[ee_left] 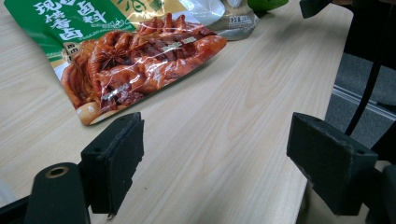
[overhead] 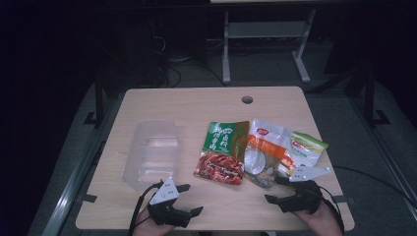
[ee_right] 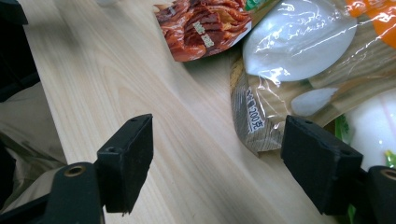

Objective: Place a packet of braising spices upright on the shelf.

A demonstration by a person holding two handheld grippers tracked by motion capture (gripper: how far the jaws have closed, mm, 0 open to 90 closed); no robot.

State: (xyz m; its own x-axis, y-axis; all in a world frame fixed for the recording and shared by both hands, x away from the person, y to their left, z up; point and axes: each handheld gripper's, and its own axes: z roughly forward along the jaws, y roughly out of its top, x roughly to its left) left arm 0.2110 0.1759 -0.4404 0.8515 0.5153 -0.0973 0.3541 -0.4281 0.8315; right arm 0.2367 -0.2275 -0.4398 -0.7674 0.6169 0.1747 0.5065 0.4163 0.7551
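Note:
Three food packets lie in a row on the wooden table. The left one is a green and red packet printed with braised meat. Beside it lies an orange and white packet, then a green and white packet partly under it. My left gripper is open near the front edge, its jaws wide over bare wood just short of the green and red packet. My right gripper is open too, with the orange and white packet's corner close ahead of its right jaw.
A clear plastic container with compartments stands on the left half of the table. A round cable hole sits near the far edge. Bare wood lies along the front between the two grippers. Beyond the table are dark floor and a metal frame.

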